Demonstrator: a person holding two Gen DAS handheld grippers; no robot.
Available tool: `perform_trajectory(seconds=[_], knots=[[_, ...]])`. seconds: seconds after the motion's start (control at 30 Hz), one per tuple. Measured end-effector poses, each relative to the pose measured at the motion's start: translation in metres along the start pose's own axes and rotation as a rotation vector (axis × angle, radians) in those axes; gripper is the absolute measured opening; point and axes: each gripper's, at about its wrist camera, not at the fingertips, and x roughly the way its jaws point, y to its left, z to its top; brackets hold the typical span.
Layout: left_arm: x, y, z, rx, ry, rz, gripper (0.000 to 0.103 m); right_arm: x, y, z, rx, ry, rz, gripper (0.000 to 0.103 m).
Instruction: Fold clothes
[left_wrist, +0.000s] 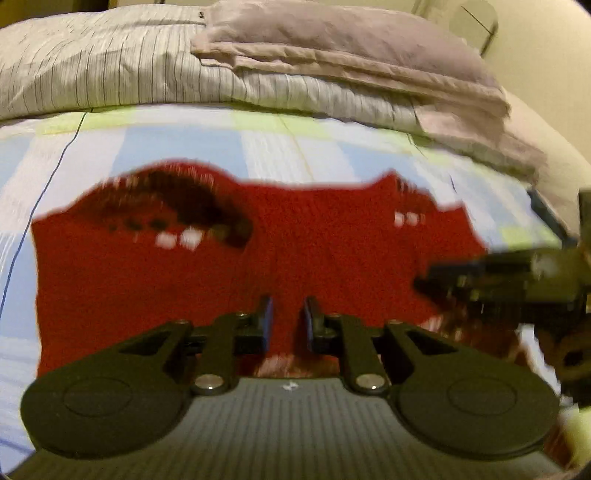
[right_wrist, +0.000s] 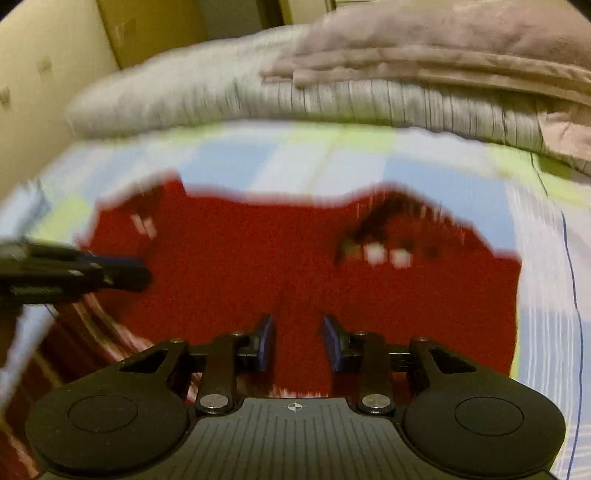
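Two grippers: both show in each wrist view, above a red garment spread on a bed.
Red garment (left_wrist: 280, 258): lies flat on the checked sheet, filling the middle of both frames; its long axis runs left to right across the picture.
Garment's far edge: wavy, toward the pillows at the top of the frame; a raised corner stands at each end of it.
Garment's markings: a dark curved patch with small white squares sits upper left in the left wrist view and upper right in the right wrist view; blur hides what it is.
Near edge: a striped red and pale part shows at the bottom centre, just past the gripper bodies.
Left gripper (left_wrist: 288, 321): jaws stand a narrow gap apart, with nothing pinched between the blue pads; only the red cloth shows beyond them. In the right wrist view it enters from the left edge (right_wrist: 140, 275), over the garment's left end.
Right gripper (right_wrist: 298, 341): jaws stand wider apart, empty, the red cloth seen through the gap. In the left wrist view it comes in from the right edge (left_wrist: 424, 284), blurred, over the garment's right end.
Checked sheet (left_wrist: 184, 140): blue, white and pale green squares, under the garment.
Striped quilt (left_wrist: 110, 70): folded across the top of the frame.
Mauve pillow (left_wrist: 332, 37): rests on the quilt, upper right.
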Motion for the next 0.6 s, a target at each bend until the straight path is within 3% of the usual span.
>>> perform_trajectory(seconds=[0.07, 0.2, 0.27, 0.37, 0.53, 0.6], knots=[[-0.019, 0.006, -0.018, -0.036, -0.013, -0.019, 0.013, -0.013, 0.004, -0.014, -0.036, -0.016, -0.044, 0.034], [-0.045, 0.015, -0.042, -0.099, 0.008, -0.011, 0.011, -0.041, 0.003, -0.034, 0.026, 0.026, -0.072, 0.034], [-0.059, 0.011, -0.047, -0.065, 0.026, 0.024, 0.013, -0.058, 0.009, -0.036, 0.040, 0.030, -0.101, 0.034], [-0.085, 0.007, -0.055, -0.079, 0.002, -0.022, 0.013, -0.090, 0.022, -0.042, 0.057, -0.014, -0.114, 0.034], [-0.103, -0.004, -0.101, -0.097, 0.111, -0.004, 0.013, -0.104, 0.036, -0.084, 0.128, 0.120, -0.166, 0.034], [-0.120, -0.005, -0.127, -0.119, 0.116, 0.016, 0.013, -0.117, 0.042, -0.110, 0.139, 0.173, -0.208, 0.034]])
